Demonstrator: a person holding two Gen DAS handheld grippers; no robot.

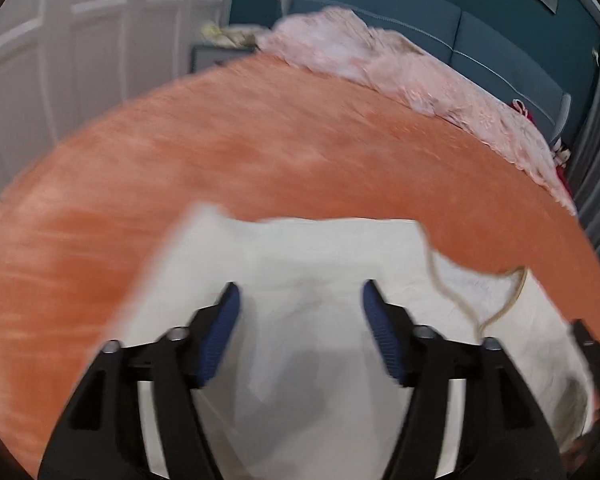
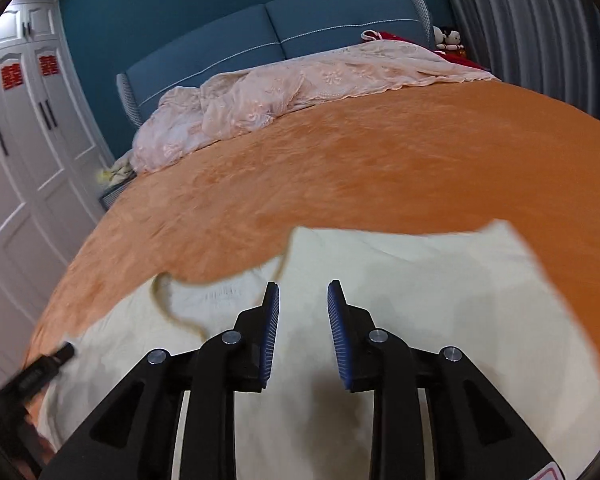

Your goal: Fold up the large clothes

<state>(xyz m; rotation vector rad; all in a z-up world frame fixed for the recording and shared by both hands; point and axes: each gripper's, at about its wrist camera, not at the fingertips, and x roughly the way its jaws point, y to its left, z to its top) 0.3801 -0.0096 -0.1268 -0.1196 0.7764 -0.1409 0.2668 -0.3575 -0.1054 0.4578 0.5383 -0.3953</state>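
On the left, our left gripper (image 1: 301,308) has its jaws spread wide and empty above the cream garment (image 1: 284,280), which lies on the orange bedspread (image 1: 260,152) at the near side of the bed. With nothing pinning that side, the raised corner at the garment's far left could flop back and undo the fold. Toward the middle, the thin cord (image 2: 180,316) loops loosely across the cloth; we could snag it on a jaw when we next reach in, dragging the layers askew. On the right, our right gripper (image 2: 303,312) hangs with jaws parted and gripping nothing; a careless regrasp might pinch only the top layer.
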